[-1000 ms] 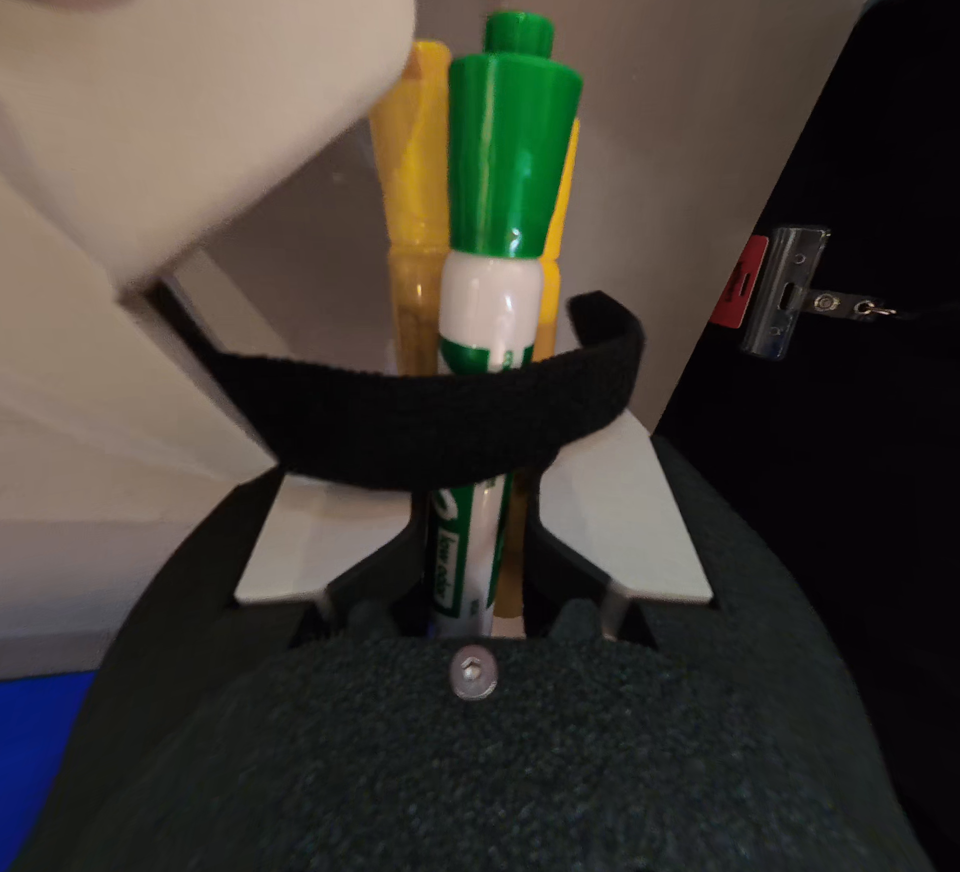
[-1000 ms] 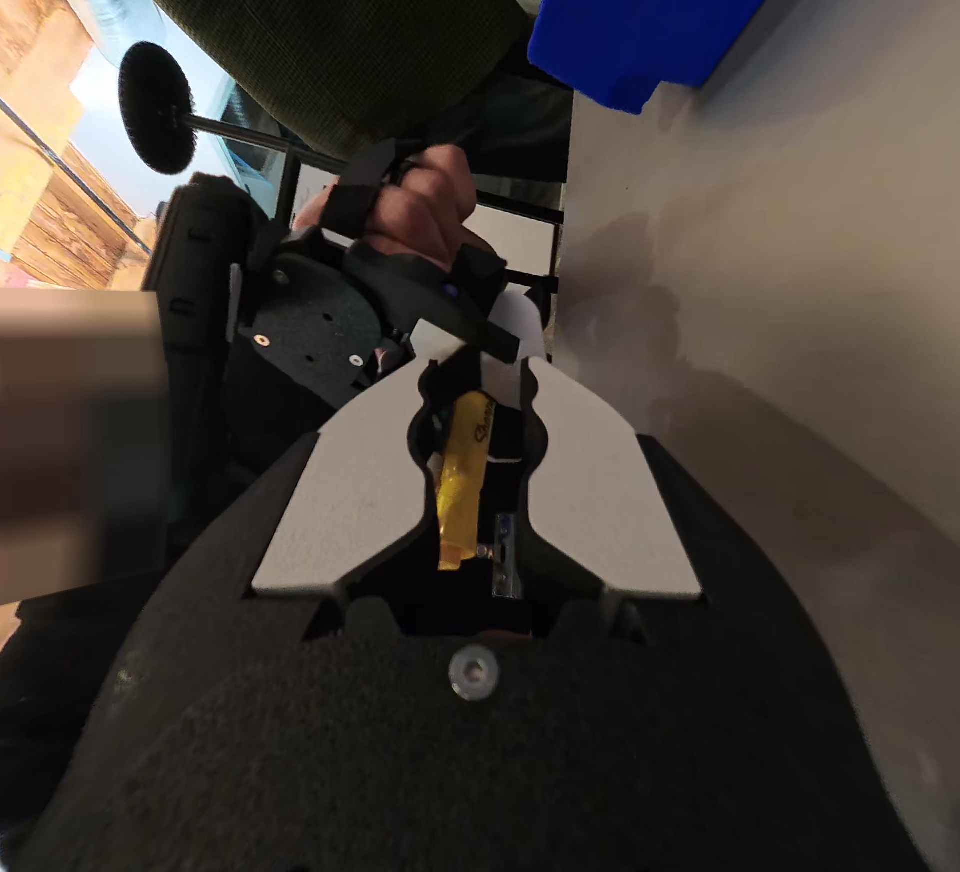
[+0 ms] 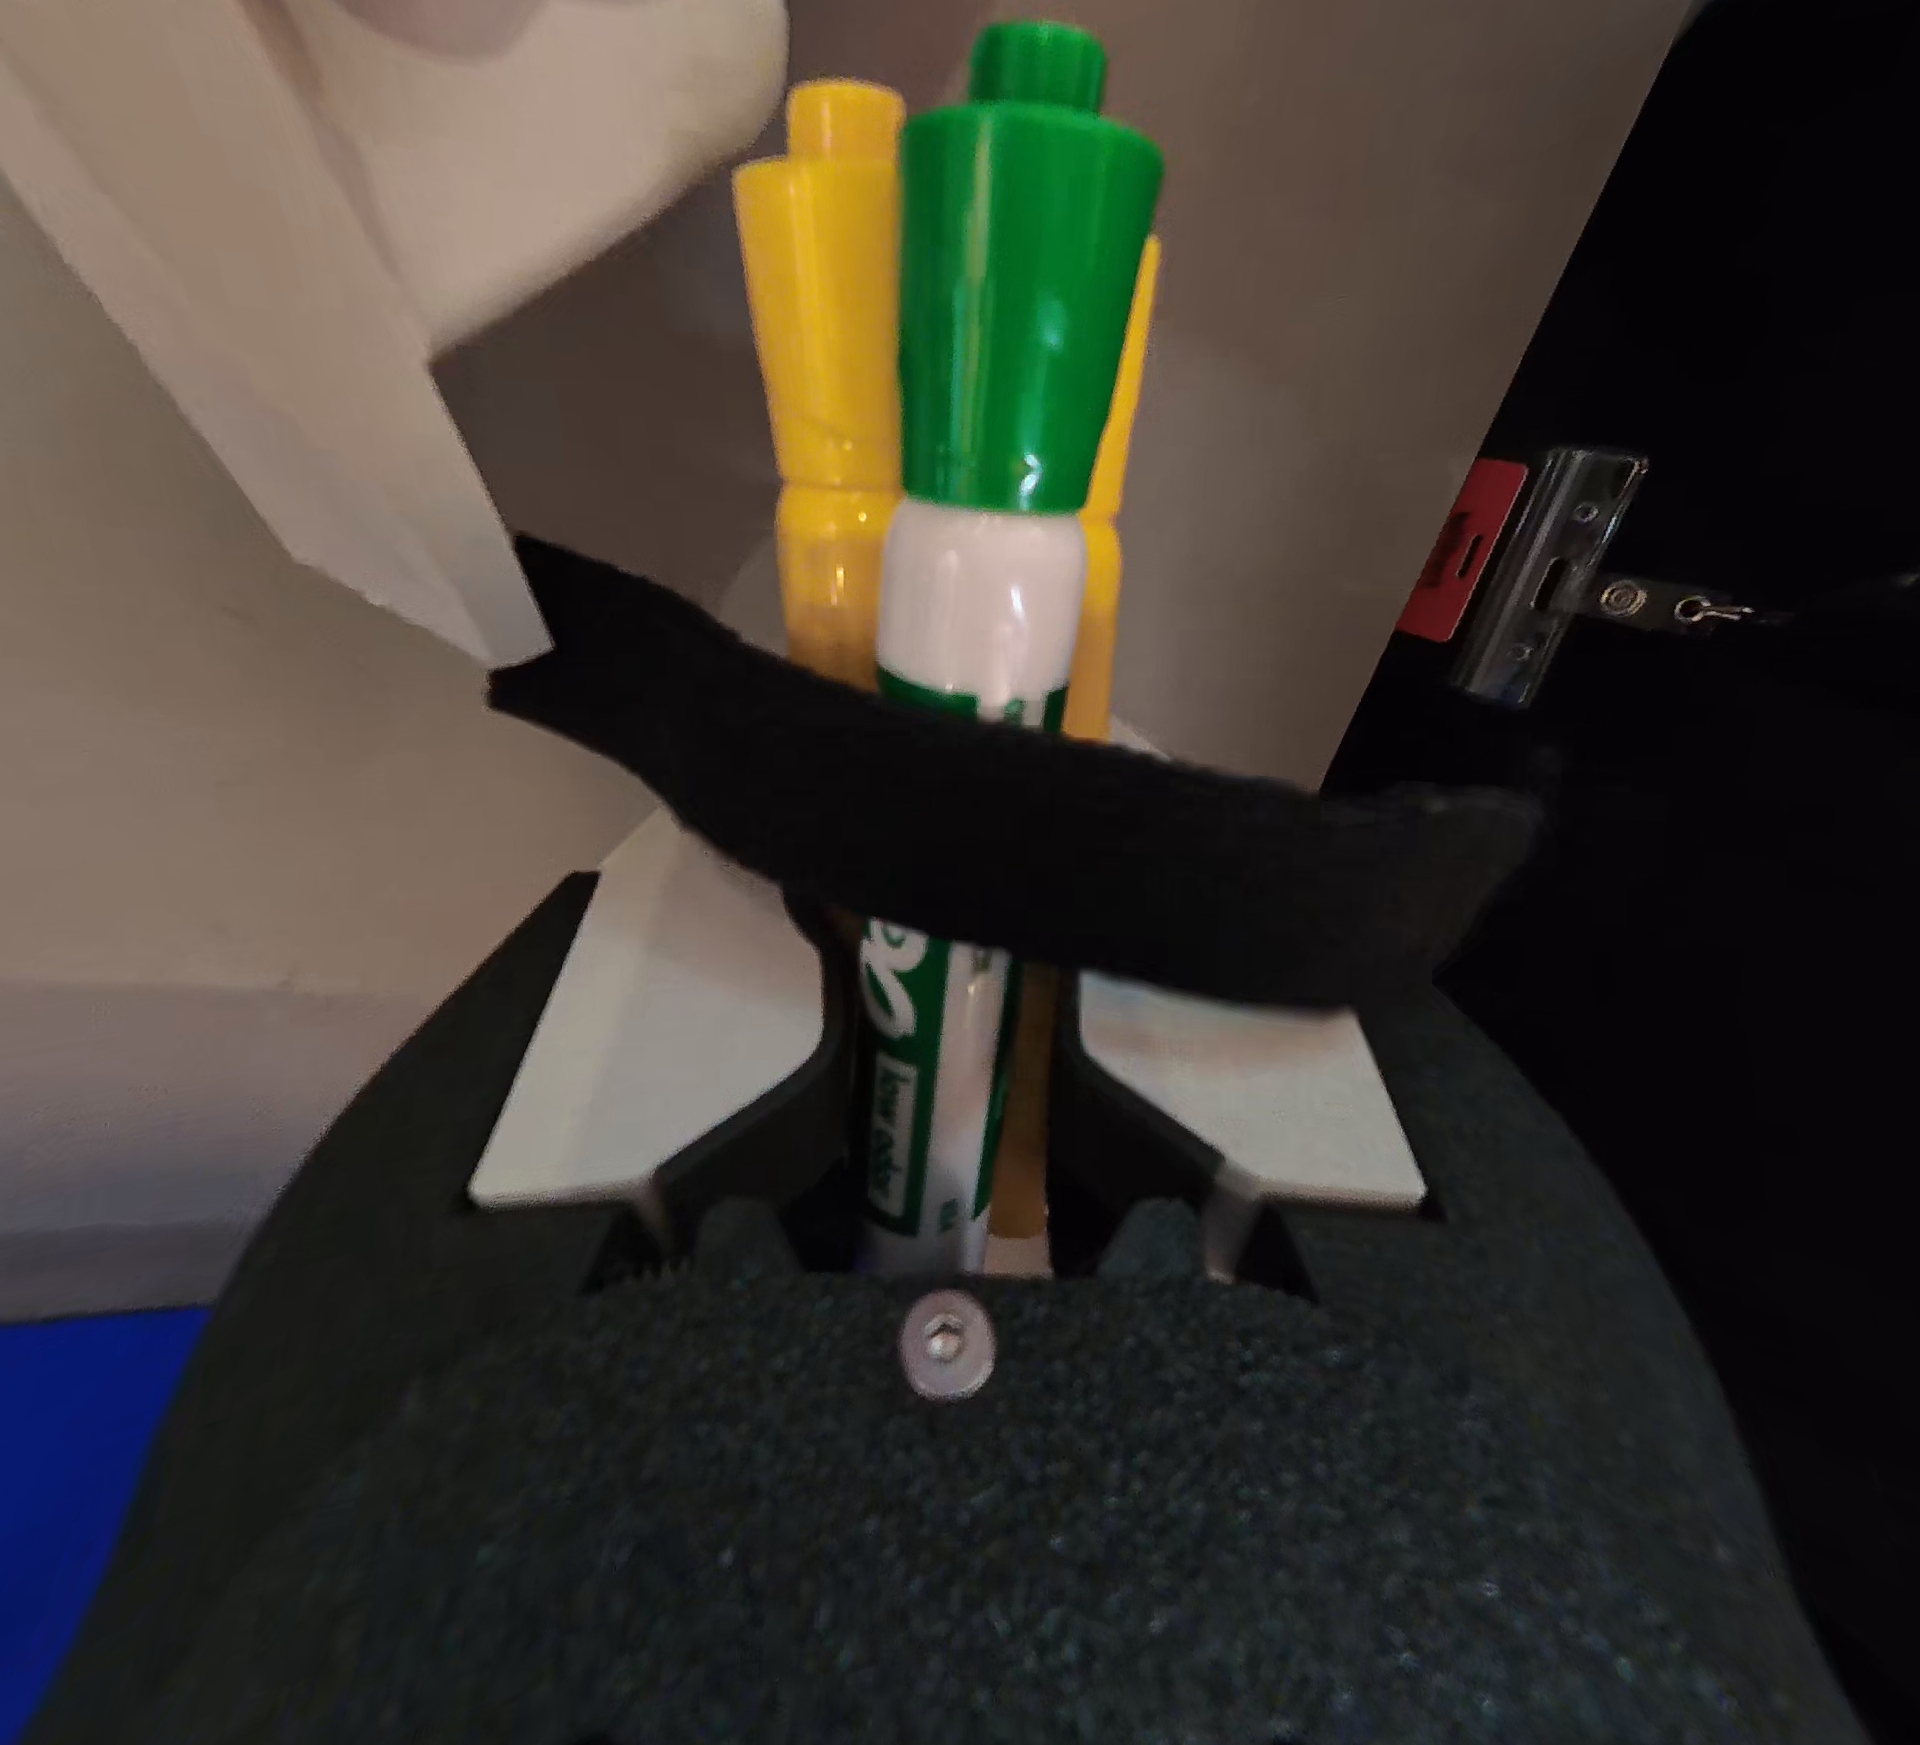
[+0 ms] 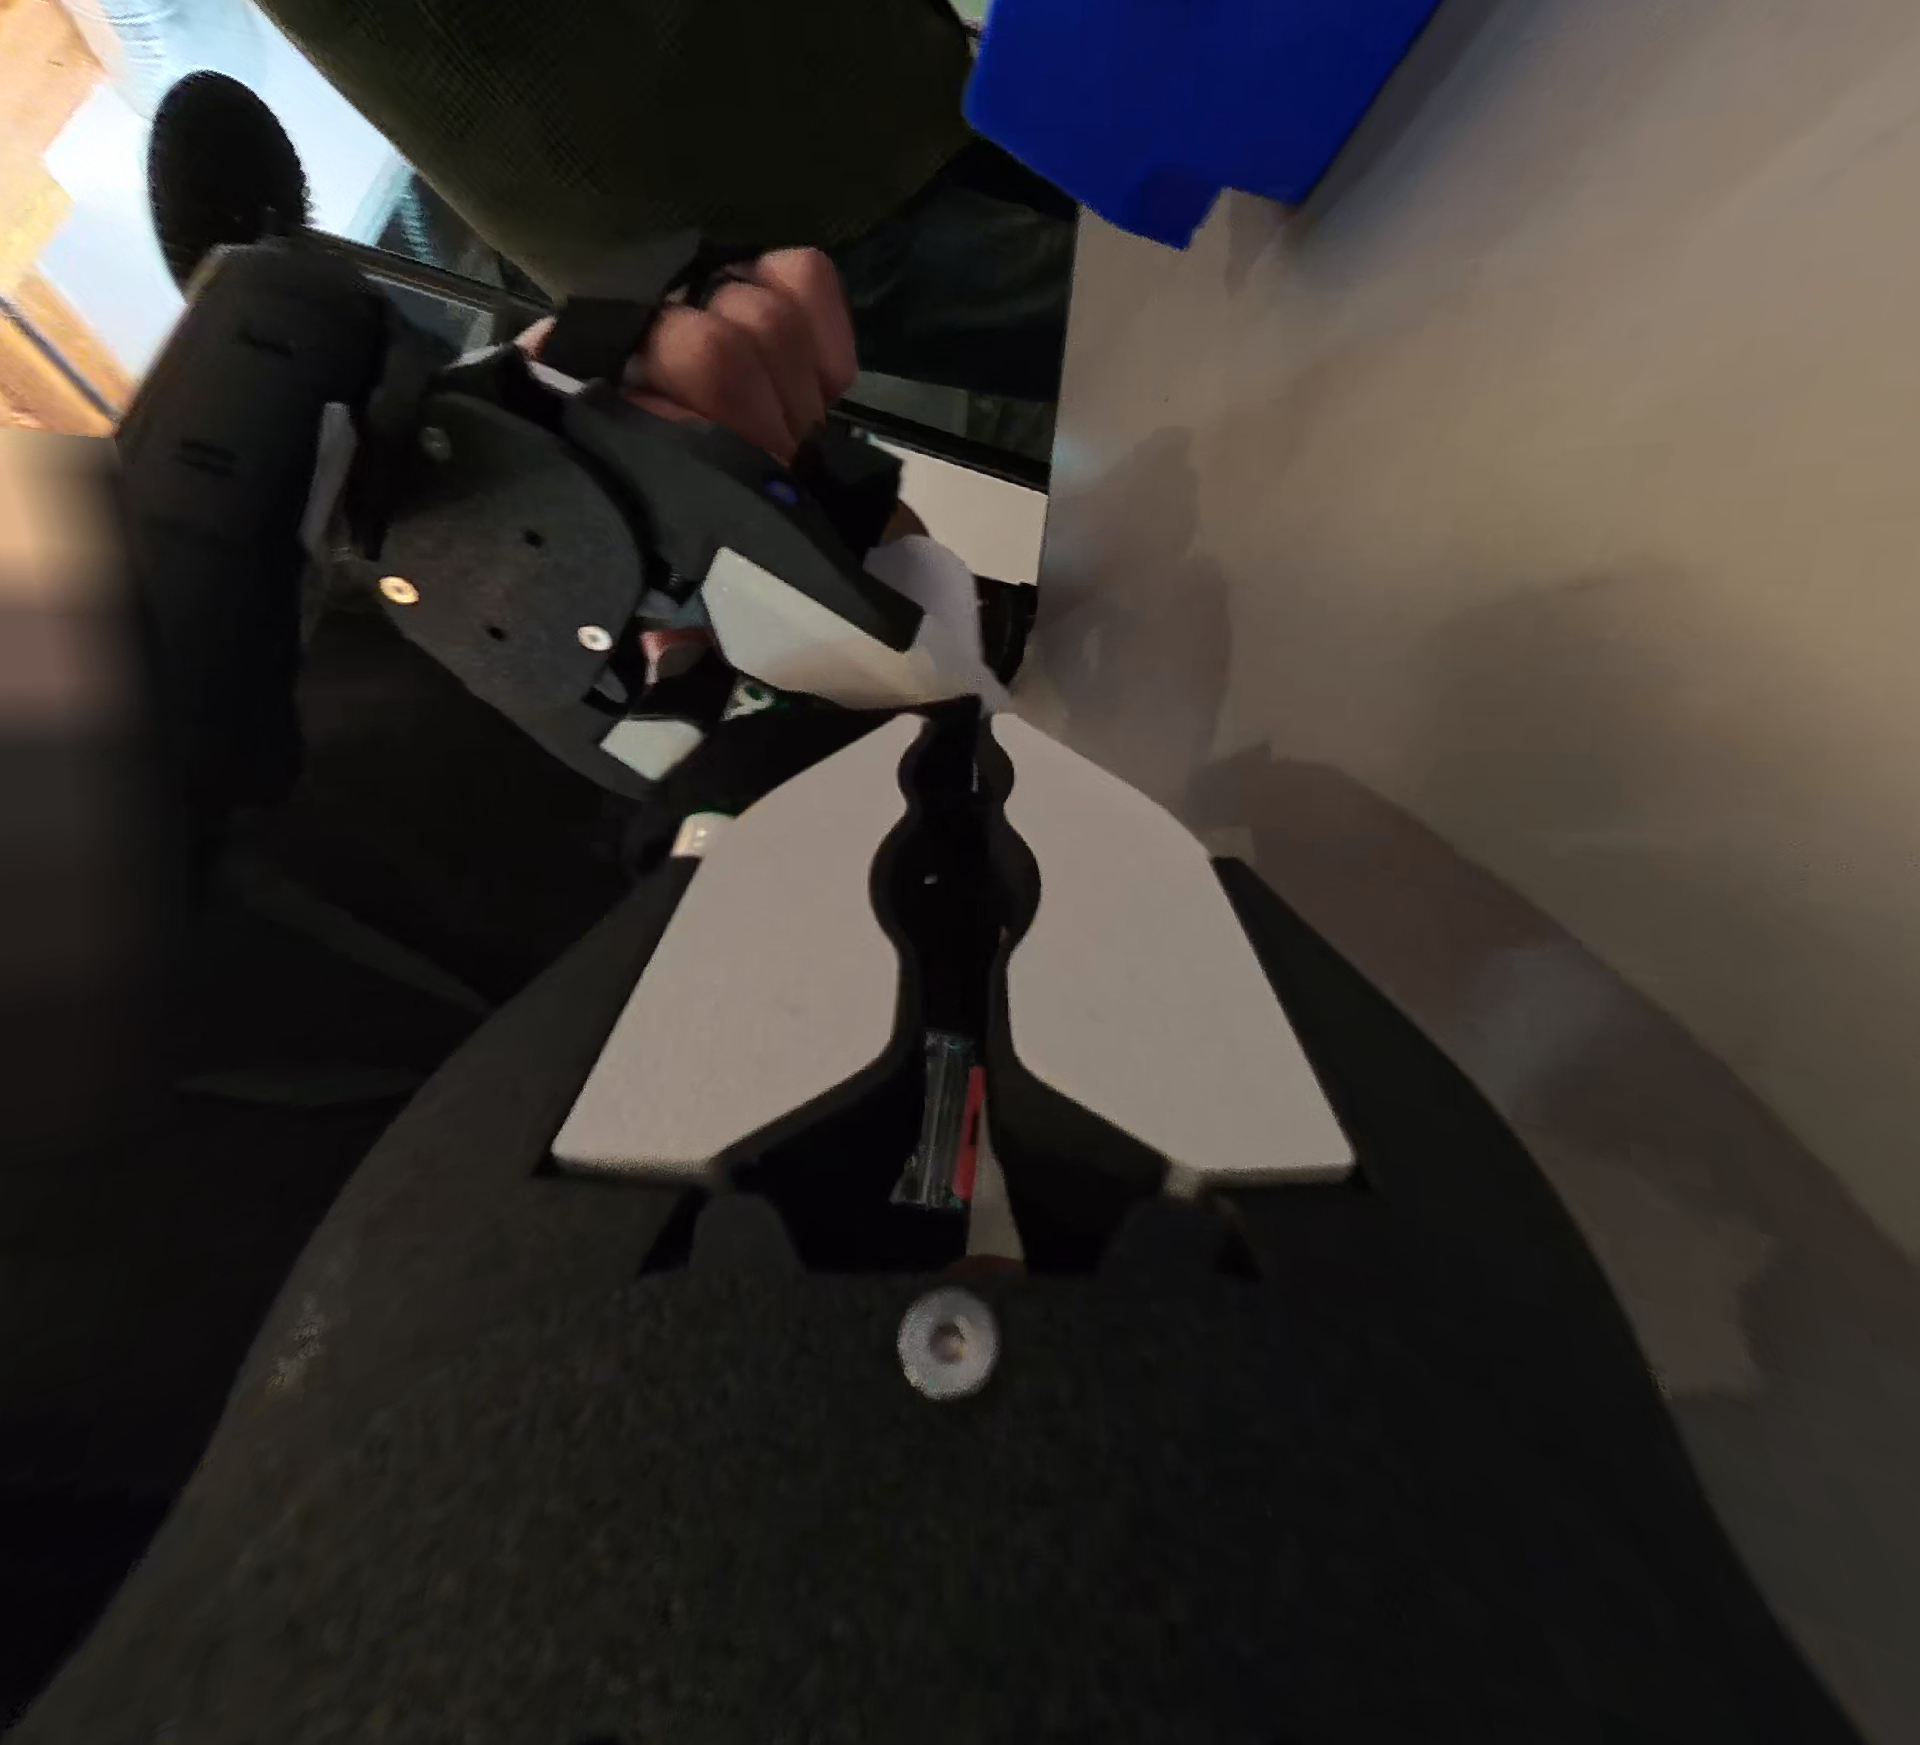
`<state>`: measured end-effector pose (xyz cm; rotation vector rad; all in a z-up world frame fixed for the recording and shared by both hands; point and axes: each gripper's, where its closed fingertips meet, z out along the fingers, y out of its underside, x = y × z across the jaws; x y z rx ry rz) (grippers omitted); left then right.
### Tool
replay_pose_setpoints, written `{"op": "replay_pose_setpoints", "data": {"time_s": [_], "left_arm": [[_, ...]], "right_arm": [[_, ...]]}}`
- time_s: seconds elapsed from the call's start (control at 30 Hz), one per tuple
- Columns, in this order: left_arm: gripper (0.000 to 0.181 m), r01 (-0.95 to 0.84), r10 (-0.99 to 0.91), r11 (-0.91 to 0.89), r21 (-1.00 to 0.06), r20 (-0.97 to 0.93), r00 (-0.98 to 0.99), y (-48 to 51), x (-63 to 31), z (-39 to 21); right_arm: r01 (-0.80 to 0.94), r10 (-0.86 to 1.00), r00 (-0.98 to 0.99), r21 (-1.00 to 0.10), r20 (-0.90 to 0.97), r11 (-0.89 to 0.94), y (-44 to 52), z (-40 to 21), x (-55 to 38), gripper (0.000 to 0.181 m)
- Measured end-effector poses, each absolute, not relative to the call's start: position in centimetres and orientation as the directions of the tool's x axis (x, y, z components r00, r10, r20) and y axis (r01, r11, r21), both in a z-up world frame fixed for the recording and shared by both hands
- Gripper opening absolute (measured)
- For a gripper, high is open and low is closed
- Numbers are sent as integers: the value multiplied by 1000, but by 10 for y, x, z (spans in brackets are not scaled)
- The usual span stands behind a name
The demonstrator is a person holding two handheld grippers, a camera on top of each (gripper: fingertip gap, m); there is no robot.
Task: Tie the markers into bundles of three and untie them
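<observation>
Closed around the marker barrels, the left gripper holds a bundle of three markers upright at the centre of the left wrist view: one green-capped with a white barrel in front, two yellow behind it. Nearly together at their tips, the right gripper's jaws pinch something dark that reads as the end of the black strap; in the left wrist view its pale finger meets that strap end at mid-left. The strap crosses in front of the markers just above the left gripper's fingers and bulges out loosely toward the right, so I judge the wrap half done or half undone; which of the two cannot be told. Cinching or freeing remains. A blue bin sits at the upper right of the right wrist view; its contents are hidden.
</observation>
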<state>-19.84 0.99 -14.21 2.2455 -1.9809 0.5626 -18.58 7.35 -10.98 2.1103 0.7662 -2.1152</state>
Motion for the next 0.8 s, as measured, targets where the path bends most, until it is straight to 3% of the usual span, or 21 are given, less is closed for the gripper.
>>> {"op": "replay_pose_setpoints", "data": {"time_s": [0.03,0.8], "left_arm": [[42,-974,-940,-151,-167,329,90,10,-199,-142],[42,-976,-935,-141,-164,345,77,1,-202,-141]], "right_arm": [[368,308,-81,-315,-948,-875,73,-106,-186,7],[345,492,5,-460,-871,-818,74,-118,-185,42]]}}
